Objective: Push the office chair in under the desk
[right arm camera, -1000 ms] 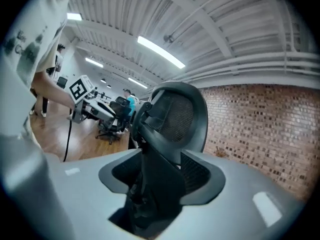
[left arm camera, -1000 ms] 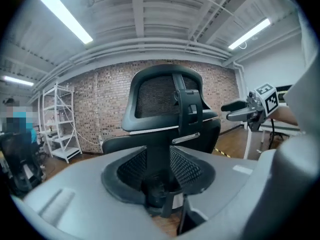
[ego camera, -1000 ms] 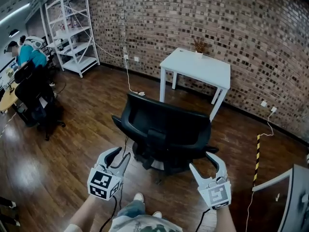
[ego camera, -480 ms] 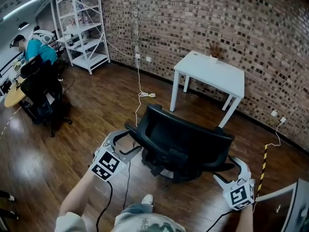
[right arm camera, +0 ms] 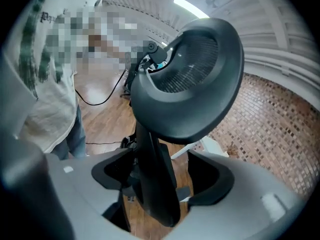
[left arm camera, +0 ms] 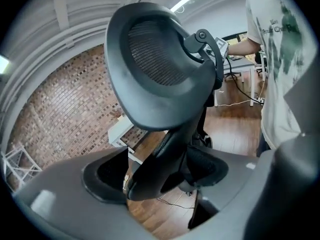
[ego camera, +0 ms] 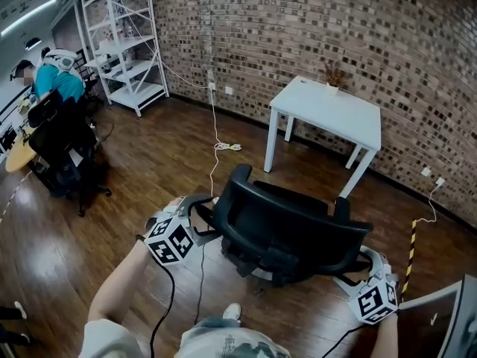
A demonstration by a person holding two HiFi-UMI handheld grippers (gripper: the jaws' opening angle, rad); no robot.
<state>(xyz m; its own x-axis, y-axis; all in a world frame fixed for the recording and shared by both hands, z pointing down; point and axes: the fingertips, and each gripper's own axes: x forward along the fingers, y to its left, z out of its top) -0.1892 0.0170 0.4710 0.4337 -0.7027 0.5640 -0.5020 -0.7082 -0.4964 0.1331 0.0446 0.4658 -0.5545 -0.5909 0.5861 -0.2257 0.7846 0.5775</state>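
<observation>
- Far left: a seated person (ego camera: 52, 80) at another desk and a white shelving unit (ego camera: 130, 43) against the brick wall, both well apart from the work.
- Left tool (ego camera: 197, 216): held low at the chair's left side, bare forearm reaching forward and inward from the bottom of the head view. Its jaws are closed onto the left armrest support (left arm camera: 160, 164), which fills the gap between them.
- Office chair (ego camera: 287, 226): black, standing on the wooden floor (ego camera: 149, 162) directly ahead of the person. The backrest is turned towards the person. Its long axis runs across the view from tool to tool, with the right end lower in the frame.
- White desk (ego camera: 335, 110): against the brick wall, beyond the chair and slightly to its right, with clear floor between them. The chair is therefore not yet under it. A small dried plant (ego camera: 332, 77) stands on the worktop's far edge.
- Right tool (ego camera: 356, 269): low at the chair's right side and closer to the person's body than the left tool. Its jaws clasp the right armrest post (right arm camera: 155, 184), which stands upright between them.
- Judgement: the coming push runs forward and a little rightward. The left hand probably needs the longer travel to square the chair with the desk opening.
</observation>
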